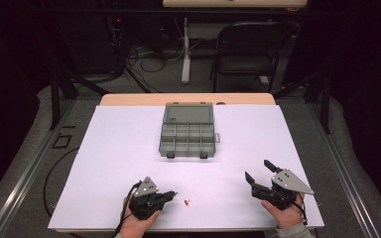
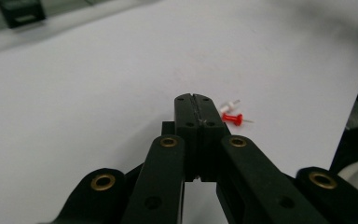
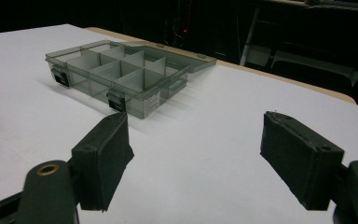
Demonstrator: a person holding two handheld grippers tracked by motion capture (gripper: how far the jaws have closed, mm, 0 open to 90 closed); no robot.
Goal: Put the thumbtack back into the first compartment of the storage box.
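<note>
Plainly, the left gripper has its jaws pressed flat together with nothing visibly between them; a red pin and a white pin lie on the sheet just beside its tip. The right gripper rests with jaws wide, empty. Pins look bound for the open box, well apart. Next: reopen, straddle one pin.

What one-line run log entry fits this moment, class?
left claw: shut, empty | right claw: open, empty | red pin, white pin: on sheet beside left claw | box: open
</note>
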